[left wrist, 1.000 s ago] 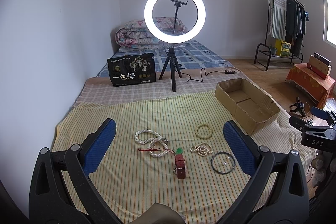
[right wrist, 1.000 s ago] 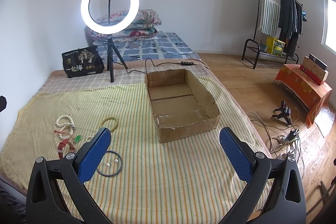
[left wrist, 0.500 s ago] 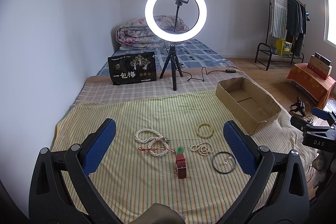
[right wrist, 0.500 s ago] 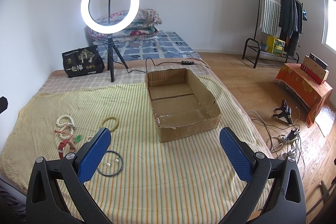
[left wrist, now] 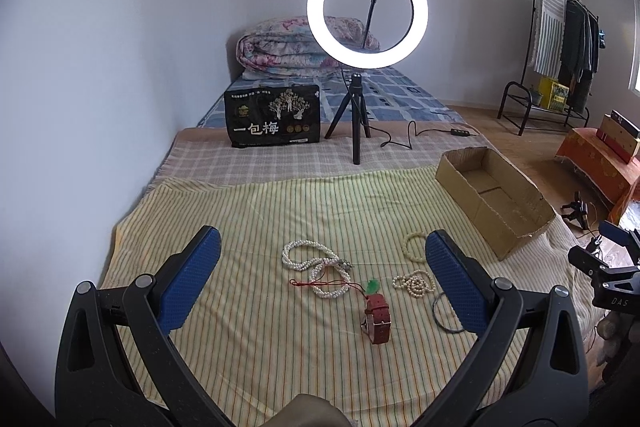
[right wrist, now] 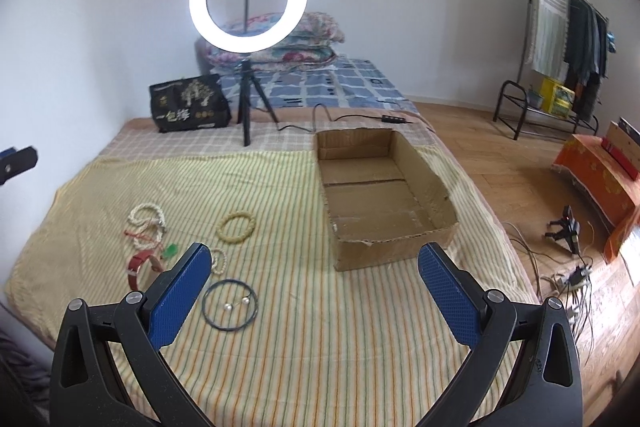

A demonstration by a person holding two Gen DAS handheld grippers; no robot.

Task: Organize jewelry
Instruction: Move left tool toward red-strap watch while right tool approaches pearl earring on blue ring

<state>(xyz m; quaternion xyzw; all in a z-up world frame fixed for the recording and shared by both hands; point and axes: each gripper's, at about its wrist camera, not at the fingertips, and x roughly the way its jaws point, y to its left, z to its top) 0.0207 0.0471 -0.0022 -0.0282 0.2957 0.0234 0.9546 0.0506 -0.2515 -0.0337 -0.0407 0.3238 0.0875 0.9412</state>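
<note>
Left wrist view: your left gripper [left wrist: 322, 273] hangs over the bed with jaws wide apart and empty; the pearl necklace [left wrist: 316, 269] and red watch [left wrist: 376, 314] lie between them; the right gripper [right wrist: 314, 293] is likewise spread and empty, the cardboard box [right wrist: 394, 249] just ahead between its jaws. A careless pinch may snag the red cord [left wrist: 320, 283] tangled with the pearls and drag both; the black ring [left wrist: 442, 315] is half hidden behind the right-hand jaw; 2 tiny pieces inside it are hard to identify.

We look forward along each gripper from above the striped cloth [left wrist: 248, 227]. Our left view faces the jewelry, our right the cardboard box [right wrist: 384, 195]; both share the ring light [left wrist: 367, 11].
</note>
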